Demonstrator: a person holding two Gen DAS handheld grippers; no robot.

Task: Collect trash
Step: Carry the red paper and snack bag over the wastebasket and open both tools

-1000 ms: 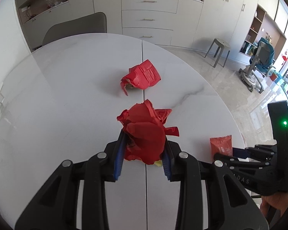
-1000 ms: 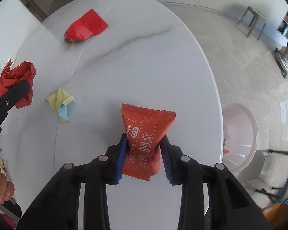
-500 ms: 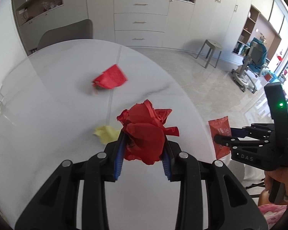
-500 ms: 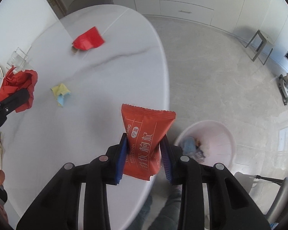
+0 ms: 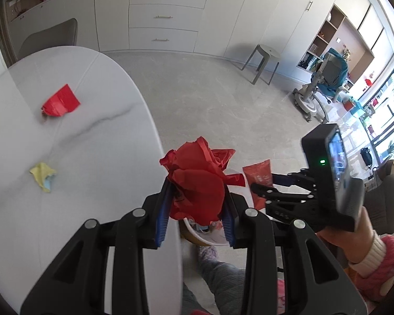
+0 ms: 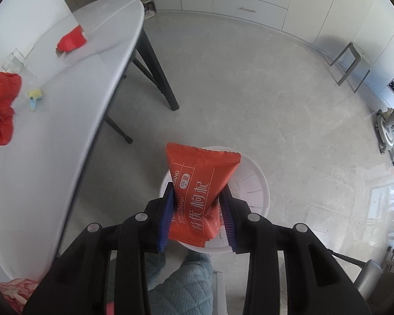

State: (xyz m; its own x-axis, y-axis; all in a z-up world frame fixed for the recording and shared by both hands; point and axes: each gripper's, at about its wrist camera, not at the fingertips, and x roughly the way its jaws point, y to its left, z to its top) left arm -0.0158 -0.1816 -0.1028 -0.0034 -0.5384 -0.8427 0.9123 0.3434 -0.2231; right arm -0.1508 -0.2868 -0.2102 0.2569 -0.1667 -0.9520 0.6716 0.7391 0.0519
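My left gripper (image 5: 195, 210) is shut on a crumpled red paper ball (image 5: 197, 181) and holds it past the table's right edge, above a pale bin (image 5: 205, 239) on the floor. My right gripper (image 6: 198, 215) is shut on an orange-red snack packet (image 6: 199, 189) directly over the same bin (image 6: 252, 183). In the left wrist view the right gripper (image 5: 262, 186) and its packet (image 5: 258, 176) are just to the right. A folded red wrapper (image 5: 61, 102) and a yellow-blue scrap (image 5: 43, 176) lie on the white marble table (image 5: 92, 157).
The table has black legs (image 6: 157, 71) beside the bin. A grey stool (image 5: 262, 63) and white cabinets (image 5: 165, 13) stand across the grey floor. A grey chair (image 5: 50, 39) is at the table's far side. The person's quilted knee (image 6: 186, 275) is below the grippers.
Both grippers have swung right off the table with their loads and now hang over the bin on the floor. The yellow-blue scrap came into view on the table.
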